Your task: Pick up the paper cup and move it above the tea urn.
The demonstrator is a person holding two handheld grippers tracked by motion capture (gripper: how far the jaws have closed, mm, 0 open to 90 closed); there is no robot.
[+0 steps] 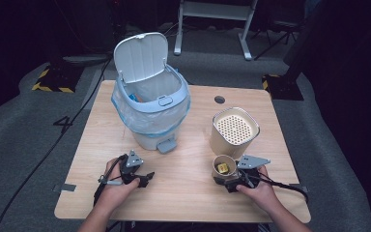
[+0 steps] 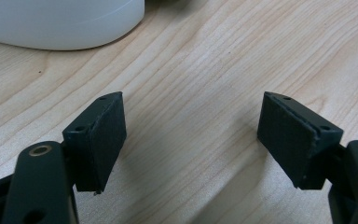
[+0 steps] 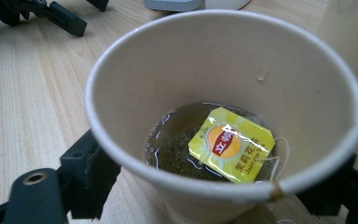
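Dark room, grey carpet, a wooden table (image 1: 183, 188) in the middle. At the table's back left, stood a pale blue pedal bin (image 1: 150, 107), lid (image 1: 140, 56) tipped up and open, clear liner folded over the rim. To the right of the bin, stood a beige container (image 1: 234, 131) with a perforated top. Just in front of that container, sat a paper cup (image 3: 223, 116), pinched on both sides by the right gripper (image 1: 228, 180), jaws pressed against the cup wall low down. Inside the cup, lay dark wet tea leaves and a yellow tag (image 3: 232, 145) with a red and orange logo, string trailing over the rim; a drop clung to the inner wall. Near the front left, rested the left gripper (image 2: 191, 135) low over bare wood, jaws spread wide with nothing between them, the bin's white base just beyond.
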